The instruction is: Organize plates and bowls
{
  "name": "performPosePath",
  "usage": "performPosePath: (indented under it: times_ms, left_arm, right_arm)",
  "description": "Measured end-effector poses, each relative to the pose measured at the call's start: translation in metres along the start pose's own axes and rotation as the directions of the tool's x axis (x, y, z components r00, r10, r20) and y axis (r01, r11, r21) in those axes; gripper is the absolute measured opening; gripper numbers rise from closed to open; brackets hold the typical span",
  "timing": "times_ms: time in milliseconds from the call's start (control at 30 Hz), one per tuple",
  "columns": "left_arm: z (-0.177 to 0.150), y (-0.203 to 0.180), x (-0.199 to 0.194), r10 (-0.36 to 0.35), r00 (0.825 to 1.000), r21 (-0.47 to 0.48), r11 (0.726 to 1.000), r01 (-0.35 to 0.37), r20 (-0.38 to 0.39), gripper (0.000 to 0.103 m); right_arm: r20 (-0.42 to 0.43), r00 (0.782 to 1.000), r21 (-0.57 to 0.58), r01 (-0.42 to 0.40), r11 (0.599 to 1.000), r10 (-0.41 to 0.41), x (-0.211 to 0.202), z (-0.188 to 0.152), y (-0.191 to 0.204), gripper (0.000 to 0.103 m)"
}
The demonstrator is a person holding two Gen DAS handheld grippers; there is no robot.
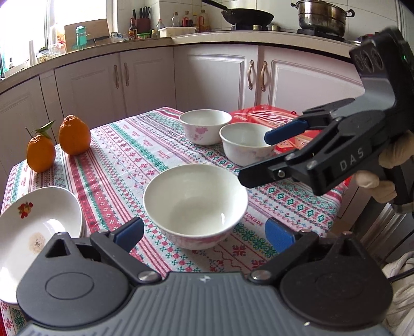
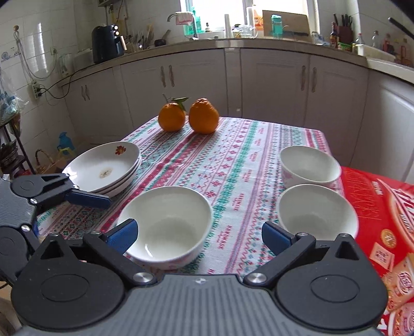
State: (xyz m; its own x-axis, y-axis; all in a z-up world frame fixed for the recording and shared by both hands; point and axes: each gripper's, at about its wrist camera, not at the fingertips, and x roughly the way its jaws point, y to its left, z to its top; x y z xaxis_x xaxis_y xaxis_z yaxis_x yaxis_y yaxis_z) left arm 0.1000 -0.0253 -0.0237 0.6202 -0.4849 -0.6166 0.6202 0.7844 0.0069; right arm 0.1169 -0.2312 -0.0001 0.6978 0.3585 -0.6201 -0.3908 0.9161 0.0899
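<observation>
Hovering level above the near bowl (image 1: 195, 204), both claws, left (image 1: 204, 232) and right (image 2: 199, 232), gape empty.

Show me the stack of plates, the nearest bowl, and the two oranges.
stack of plates (image 2: 103, 168), right wrist view, inside of top plate.
nearest bowl (image 1: 194, 204), left wrist view, inner wall.
oranges (image 2: 203, 116), right wrist view, peel of right one.

Three bowls (image 2: 165, 222); three stacked plates (image 2: 103, 168); two oranges (image 2: 172, 117); one red box (image 2: 388, 232).

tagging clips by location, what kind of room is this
A home kitchen, most likely: a wok and steel pot sit on a stove, a knife block stands on the counter, and bowls sit on a clothed table.
</observation>
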Motion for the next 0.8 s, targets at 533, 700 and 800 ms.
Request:
performPosePath:
  times_ms: [533, 700, 800]
  left_arm:
    - [0.04, -0.031, 0.019, -0.058, 0.998, 0.067, 0.996, 0.057, 0.008, 0.1]
    - [0.058, -0.033, 0.037, -0.098, 0.995, 0.077, 0.992, 0.099, -0.014, 0.1]
    - [0.072, -0.034, 0.05, -0.101, 0.995, 0.088, 0.991, 0.103, -0.018, 0.1]
  right_arm:
    - [0.019, 0.989, 0.053, 0.146, 0.988, -0.147, -0.018, -0.027, -0.049, 0.103]
    - [0.009, 0.975, 0.033, 0.221, 0.975, -0.222, -0.01, -0.035, -0.063, 0.103]
    - [0.008, 0.962, -0.01, 0.274, 0.962, -0.274, 0.0, -0.038, -0.068, 0.103]
